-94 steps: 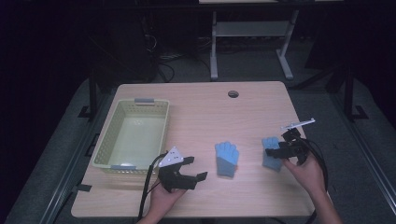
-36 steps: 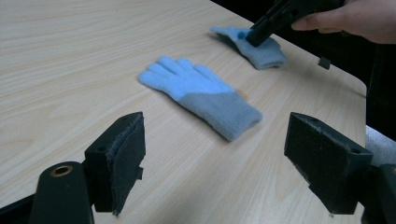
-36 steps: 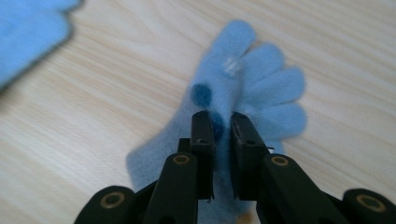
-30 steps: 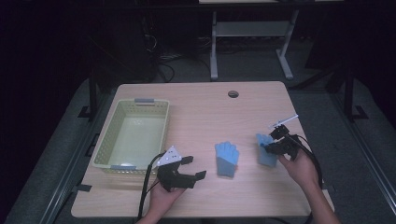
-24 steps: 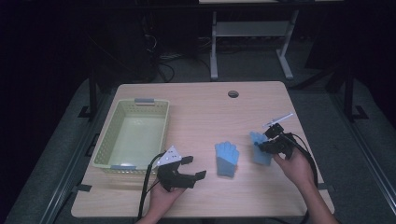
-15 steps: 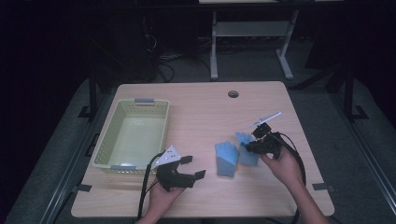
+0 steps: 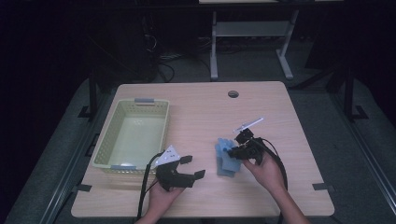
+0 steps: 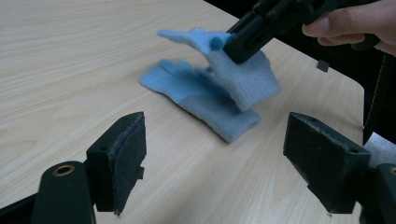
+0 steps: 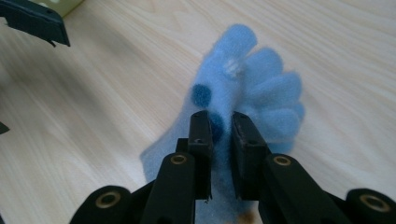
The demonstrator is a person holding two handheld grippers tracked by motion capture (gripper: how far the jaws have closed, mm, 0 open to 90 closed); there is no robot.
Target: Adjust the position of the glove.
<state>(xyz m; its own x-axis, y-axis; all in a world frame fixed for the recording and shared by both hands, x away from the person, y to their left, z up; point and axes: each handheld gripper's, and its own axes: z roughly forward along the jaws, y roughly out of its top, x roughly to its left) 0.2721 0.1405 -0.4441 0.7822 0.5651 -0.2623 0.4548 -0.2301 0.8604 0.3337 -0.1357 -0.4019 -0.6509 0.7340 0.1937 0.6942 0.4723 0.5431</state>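
A light-blue glove (image 7: 227,167) lies flat on the wooden table (image 7: 201,107), right of centre. My right gripper (image 7: 236,151) is shut on a second blue glove (image 7: 223,144) and holds it just above the first, fingers pointing away. In the right gripper view the jaws (image 9: 222,123) pinch this glove (image 9: 261,79) near its palm. My left gripper (image 7: 193,167) rests near the front edge, open, with nothing between its pads (image 8: 123,154). The left gripper view looks at the lying glove (image 8: 196,100), with the held glove (image 8: 247,77) hanging over it.
A pale green basket (image 7: 161,126) stands at the table's left, with nothing inside. A round cable hole (image 7: 233,94) sits near the far edge. A white metal stand (image 7: 247,32) is on the floor beyond the table. Both cables trail off the front edge.
My right gripper has carried its glove leftward from the table's right side until it hangs over the other glove. The left gripper has stayed put.
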